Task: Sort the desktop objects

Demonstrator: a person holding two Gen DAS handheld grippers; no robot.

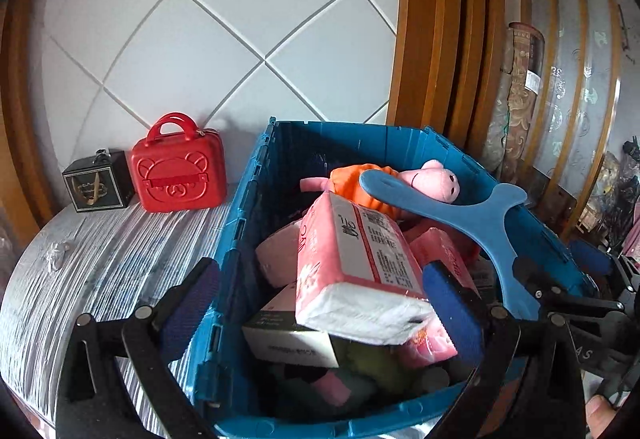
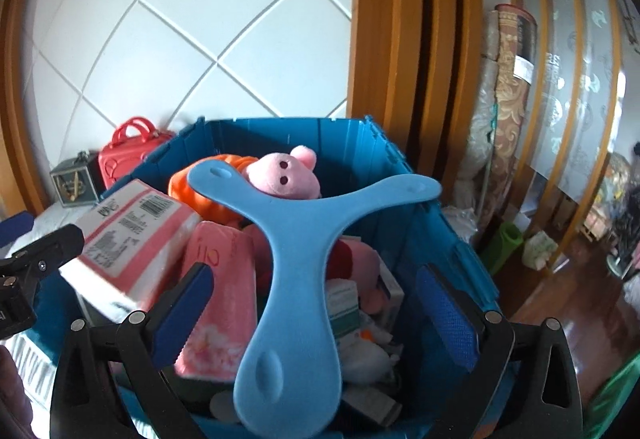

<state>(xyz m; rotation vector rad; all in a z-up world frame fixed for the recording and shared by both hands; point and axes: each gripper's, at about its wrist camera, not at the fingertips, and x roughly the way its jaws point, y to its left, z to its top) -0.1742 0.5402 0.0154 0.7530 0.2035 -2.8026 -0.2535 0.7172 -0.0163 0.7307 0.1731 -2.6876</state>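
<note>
Left gripper (image 1: 320, 303): jaws wide, pads clear of the pink tissue pack (image 1: 360, 263) lying between them atop the blue crate (image 1: 248, 199) contents. Right gripper (image 2: 316, 303): jaws wide, nothing gripped; blue three-armed boomerang (image 2: 298, 259) rests loose between pads, its arms toward 11 and 1 o'clock. Pink pig plush (image 2: 286, 175) at 12 o'clock (orange garment). Red bear case (image 1: 178, 169) and black gift box (image 1: 98, 181) at 10 o'clock on tabletop (image 1: 100, 259), outside crate.

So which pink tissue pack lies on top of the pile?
The pack with the barcode label, tilted above the floral one beside it.
</note>
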